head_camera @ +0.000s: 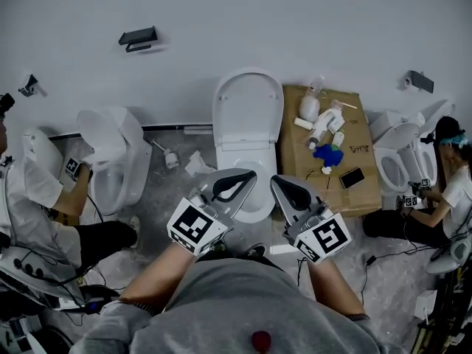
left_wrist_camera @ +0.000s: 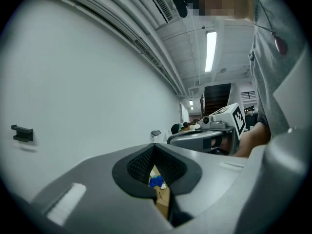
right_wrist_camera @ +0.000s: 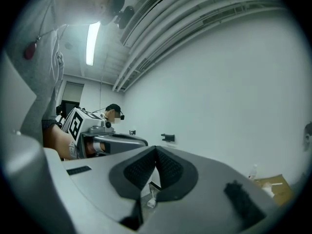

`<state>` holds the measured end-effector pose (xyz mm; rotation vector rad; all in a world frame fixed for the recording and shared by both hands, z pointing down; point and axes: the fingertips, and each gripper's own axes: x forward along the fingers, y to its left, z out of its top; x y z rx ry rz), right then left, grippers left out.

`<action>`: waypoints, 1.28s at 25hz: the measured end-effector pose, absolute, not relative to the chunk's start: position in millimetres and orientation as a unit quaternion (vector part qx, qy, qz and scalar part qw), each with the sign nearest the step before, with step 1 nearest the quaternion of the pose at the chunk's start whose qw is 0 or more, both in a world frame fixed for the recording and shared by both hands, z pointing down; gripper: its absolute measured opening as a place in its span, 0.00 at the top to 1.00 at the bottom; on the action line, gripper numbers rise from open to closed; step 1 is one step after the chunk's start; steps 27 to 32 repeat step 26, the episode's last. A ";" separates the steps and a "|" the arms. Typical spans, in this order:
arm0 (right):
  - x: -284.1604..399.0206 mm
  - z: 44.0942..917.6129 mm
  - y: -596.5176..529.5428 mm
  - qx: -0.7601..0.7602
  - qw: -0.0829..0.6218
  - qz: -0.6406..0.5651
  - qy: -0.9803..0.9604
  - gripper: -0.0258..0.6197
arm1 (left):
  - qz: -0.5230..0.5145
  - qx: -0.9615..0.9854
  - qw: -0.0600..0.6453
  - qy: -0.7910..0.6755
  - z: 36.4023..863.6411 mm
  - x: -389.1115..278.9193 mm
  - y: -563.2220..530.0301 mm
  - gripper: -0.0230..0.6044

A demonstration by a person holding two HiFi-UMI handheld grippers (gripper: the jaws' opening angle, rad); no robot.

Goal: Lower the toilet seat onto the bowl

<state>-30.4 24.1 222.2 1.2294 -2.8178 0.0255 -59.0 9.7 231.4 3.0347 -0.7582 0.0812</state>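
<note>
Holds the left gripper [head_camera: 252, 173] and the right gripper [head_camera: 275, 180] side by side above the front of the bowl [head_camera: 256, 211], both pointing level toward the wall [head_camera: 221, 21], each with jaws pressed together at the tips and clamped on nothing. Leaves the toilet seat [head_camera: 248, 105] not yet lowered: upright against the wall behind the bowl, well apart from both grippers. Risks a slam from here, as a judgement: with closed tips able only to hook or nudge the rim, could tip the seat past its balance and let it fall freely onto the porcelain. Could equally slip off the smooth plastic and strike the wall, or push the seat harder back instead of forward. Stands close to the cardboard box [head_camera: 295, 161] just beside the bowl on the right, loaded with bottles [head_camera: 324, 120] and a phone [head_camera: 352, 177]; could sweep these off with a wide swing of the right gripper.
</note>
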 end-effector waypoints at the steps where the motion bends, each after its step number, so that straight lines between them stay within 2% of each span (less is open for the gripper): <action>1: -31.7 221.3 24.2 0.401 0.034 0.008 -0.915 0.94 | 0.025 0.970 0.005 -0.241 229.8 -60.0 9.9 0.95; 32: -45.6 224.1 30.2 0.395 0.037 0.014 -0.918 0.94 | 0.042 0.965 0.005 -0.260 242.1 -79.2 17.5 0.95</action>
